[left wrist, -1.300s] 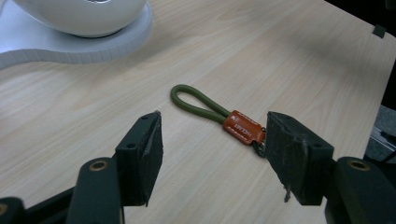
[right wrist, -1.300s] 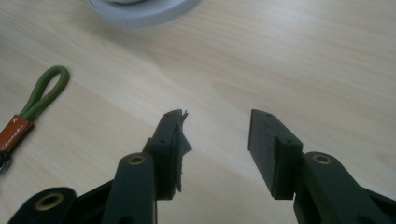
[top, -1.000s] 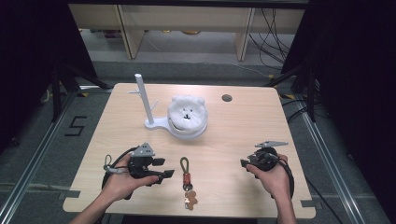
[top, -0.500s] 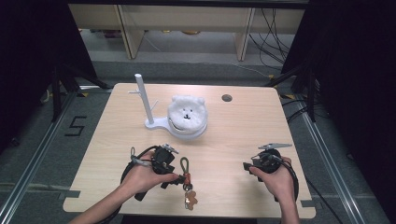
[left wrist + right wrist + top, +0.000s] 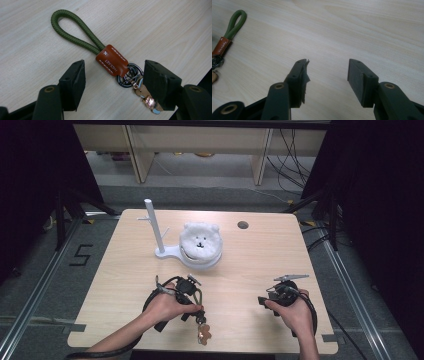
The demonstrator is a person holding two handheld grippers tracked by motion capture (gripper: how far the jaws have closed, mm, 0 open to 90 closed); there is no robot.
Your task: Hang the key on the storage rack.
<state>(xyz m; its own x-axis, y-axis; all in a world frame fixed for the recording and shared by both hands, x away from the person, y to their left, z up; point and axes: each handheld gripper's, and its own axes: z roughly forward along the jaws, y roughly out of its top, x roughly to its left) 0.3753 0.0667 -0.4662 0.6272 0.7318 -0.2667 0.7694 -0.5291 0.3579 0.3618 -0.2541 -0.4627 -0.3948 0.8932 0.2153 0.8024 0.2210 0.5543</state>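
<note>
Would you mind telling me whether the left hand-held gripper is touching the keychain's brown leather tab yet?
Apart. In the left gripper view, the left hand-held gripper is open, and bare table shows between its jaws and the brown leather tab on both sides.

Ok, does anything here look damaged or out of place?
Yes. In the right gripper view, the pad on one finger of the right tongs looks torn, its edge frayed and peeling away. The keychain on the table looks fine.

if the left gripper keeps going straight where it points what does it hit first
Probably the keychain: the left gripper has open jaws either side of its brown leather tab and metal rings, lying on the table.
</note>
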